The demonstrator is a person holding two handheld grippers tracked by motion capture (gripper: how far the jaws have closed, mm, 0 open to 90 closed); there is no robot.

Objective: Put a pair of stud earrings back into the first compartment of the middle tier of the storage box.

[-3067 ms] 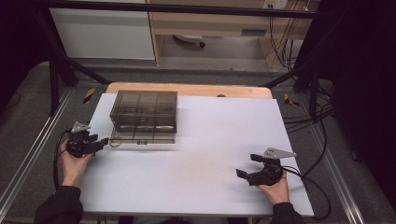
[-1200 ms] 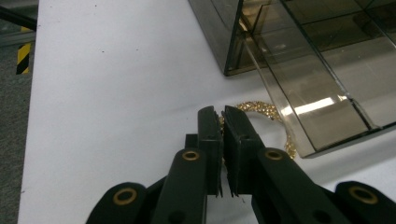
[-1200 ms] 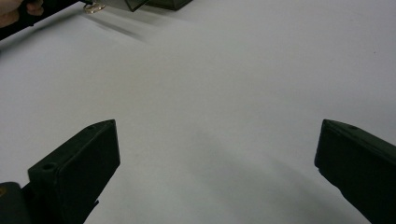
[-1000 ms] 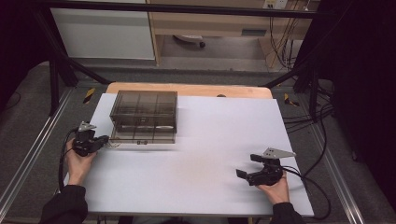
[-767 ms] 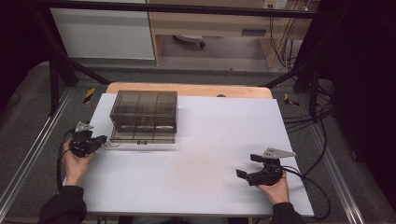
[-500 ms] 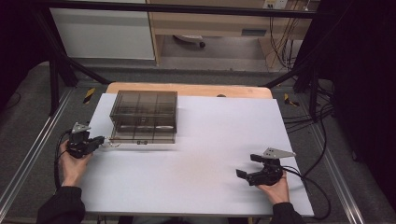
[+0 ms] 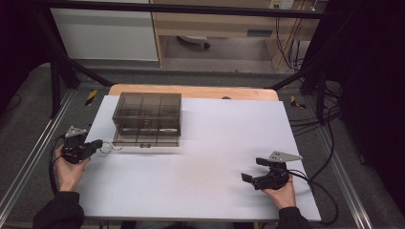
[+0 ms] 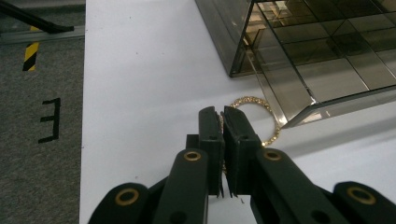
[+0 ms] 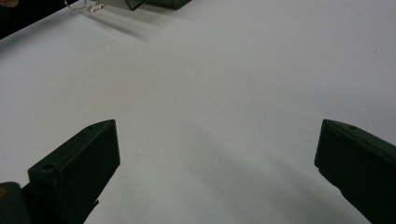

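A thin gold bracelet (image 8: pixel 256 98) hangs from my left gripper (image 8: pixel 223 114), whose jaws are shut on its near side. From above, that gripper (image 7: pixel 100 144) is at the table's left edge, with the bracelet (image 7: pixel 111 148) trailing toward a smoked clear compartment box (image 7: pixel 148 119). The box (image 8: pixel 317 51) stands just beyond the bracelet, and its lower drawer front is slightly out. My right gripper (image 7: pixel 252 169) rests at the front right of the table, open and with nothing in it. In its own view the right gripper (image 9: pixel 218 123) has bare table between its jaws and the bracelet (image 9: pixel 88 5) far off.
The white table top (image 7: pixel 215 143) runs from the box to my right gripper. A wooden board (image 7: pixel 191 90) edges the far side. Metal rails and grey floor (image 7: pixel 28 143) flank the table, and cables (image 7: pixel 315 124) lie at the right.
My left gripper has drawn back a little from the box toward the table's left edge, with the bracelet still in it. The right gripper has not moved.
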